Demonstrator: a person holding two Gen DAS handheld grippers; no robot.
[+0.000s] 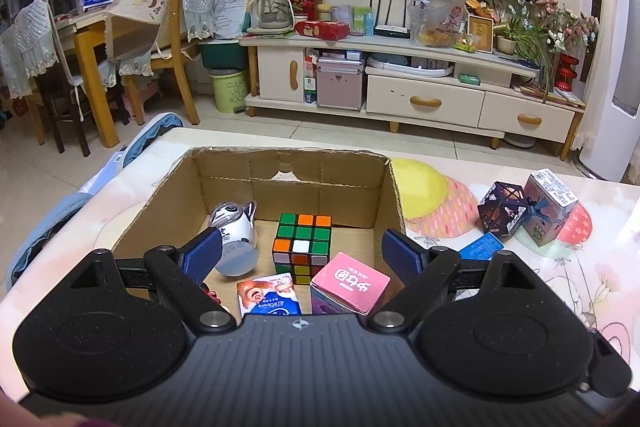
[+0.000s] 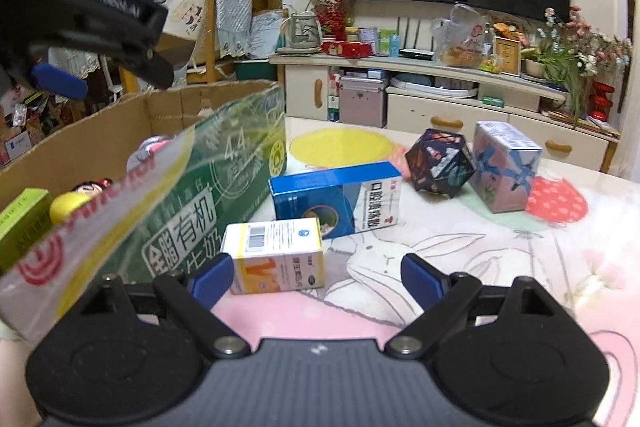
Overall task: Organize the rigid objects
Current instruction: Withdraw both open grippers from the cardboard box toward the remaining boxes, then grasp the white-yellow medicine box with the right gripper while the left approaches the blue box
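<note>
My left gripper (image 1: 301, 254) hangs above the open cardboard box (image 1: 384, 187), its blue pads spread wide with nothing pressed between them. Down inside the box I see a Rubik's cube (image 1: 302, 247) near the middle, a white penguin-like figure (image 1: 236, 235) lying to its left, a pink-topped carton (image 1: 350, 281) on the near right, and a small blue-and-white packet (image 1: 268, 297) at the near edge. In the right wrist view a green box (image 2: 22, 223) and a yellow-bodied doll (image 2: 76, 197) also sit inside, at the near end.

My right gripper (image 2: 316, 273) points down at the patterned tabletop (image 2: 520, 267) just beside the box's green printed wall, and its jaws stand wide as well, empty. A white and yellow medicine box (image 2: 276, 255) lies on the table close to the left pad (image 2: 214, 275); I cannot tell whether the two touch. Just behind it stands a blue medicine box (image 2: 336, 197). Farther back and to the right, a dark many-sided cube toy (image 2: 438, 161) leans tilted on one corner, next to a pale printed carton (image 2: 506, 167). All four wait outside the cardboard box.
</note>
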